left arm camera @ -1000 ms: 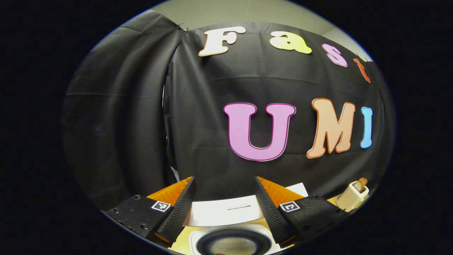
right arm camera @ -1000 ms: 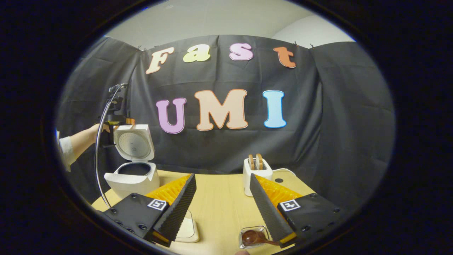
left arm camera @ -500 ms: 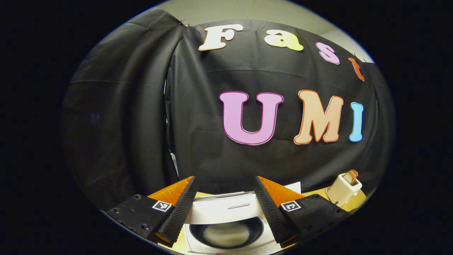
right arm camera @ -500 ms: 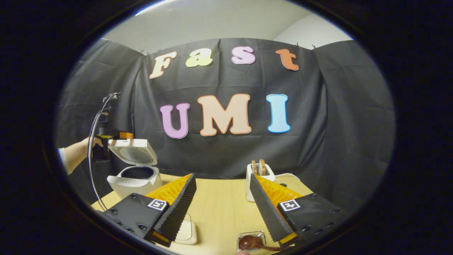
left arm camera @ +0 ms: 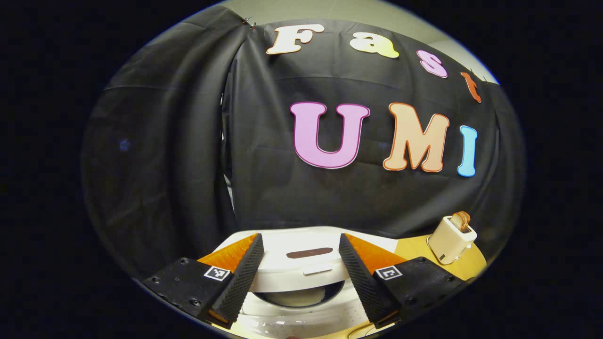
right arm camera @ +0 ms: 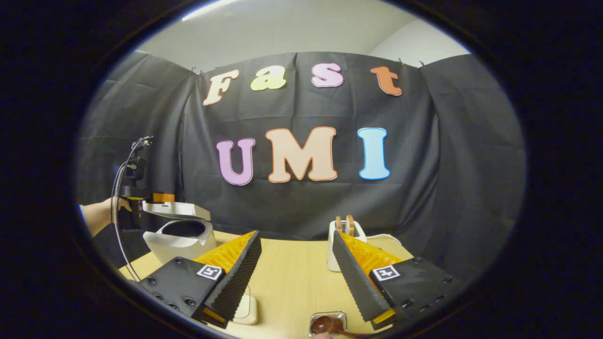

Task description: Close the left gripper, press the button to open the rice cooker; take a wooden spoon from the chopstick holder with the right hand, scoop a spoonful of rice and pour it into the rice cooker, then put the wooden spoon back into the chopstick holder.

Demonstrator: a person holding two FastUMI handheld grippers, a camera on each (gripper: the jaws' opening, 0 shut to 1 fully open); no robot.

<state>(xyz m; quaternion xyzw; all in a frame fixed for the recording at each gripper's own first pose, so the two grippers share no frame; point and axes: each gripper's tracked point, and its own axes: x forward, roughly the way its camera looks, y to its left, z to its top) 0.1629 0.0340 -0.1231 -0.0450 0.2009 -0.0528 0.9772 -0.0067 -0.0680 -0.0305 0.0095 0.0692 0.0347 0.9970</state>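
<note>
At the far left of the right gripper view a hand (right arm camera: pixel 106 212) holds the left gripper (right arm camera: pixel 141 200) against the back edge of the rice cooker lid (right arm camera: pixel 175 211), which hangs low and nearly level over the white rice cooker (right arm camera: pixel 178 240), a dark gap showing between them; in the left gripper view that gripper (left arm camera: pixel 299 273) stands wide with nothing between its fingers, and the lid (left arm camera: pixel 306 263) lies directly ahead and below, its long edge running across the gap, the pot rim (left arm camera: pixel 301 297) just under it; judging by this, the lid needs only a short downward push from the left side, the nearer of the two. Toward the middle, the right gripper (right arm camera: pixel 294 278) hangs wide and empty over the bench (right arm camera: pixel 292 273); the wooden spoon (right arm camera: pixel 325 325) lies in a small clear dish (right arm camera: pixel 328 316) just below its fingers, bowl to the left and handle trailing right; behind stands a toaster (right arm camera: pixel 346 235).
</note>
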